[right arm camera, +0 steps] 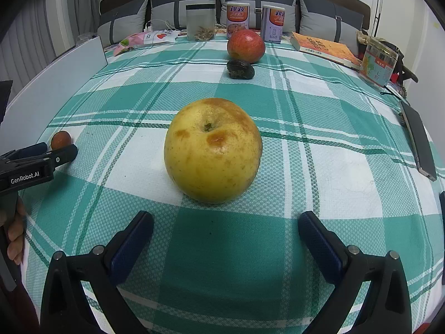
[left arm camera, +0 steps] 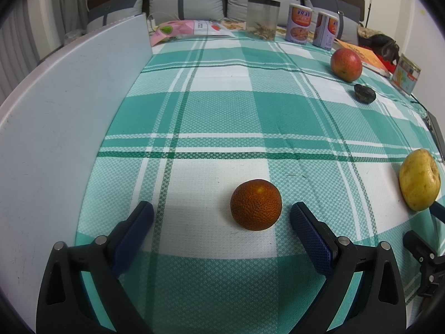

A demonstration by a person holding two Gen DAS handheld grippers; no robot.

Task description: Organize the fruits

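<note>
White lettering reading "GenRobot.AI" stands on the black body of the left claw (right arm camera: 62, 153), at nine o'clock in the right wrist view. At twelve o'clock, the left can (right arm camera: 238, 20) carries the large red characters "親親" on its label. The same two characters show on the right can (right arm camera: 274, 23). Print on the tin (right arm camera: 378, 62) and book (right arm camera: 325, 48) is too small to read.

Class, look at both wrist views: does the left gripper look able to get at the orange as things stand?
Probably yes. The left gripper is open, the orange sits just ahead between its fingers, and only bare tablecloth lies around it.
</note>
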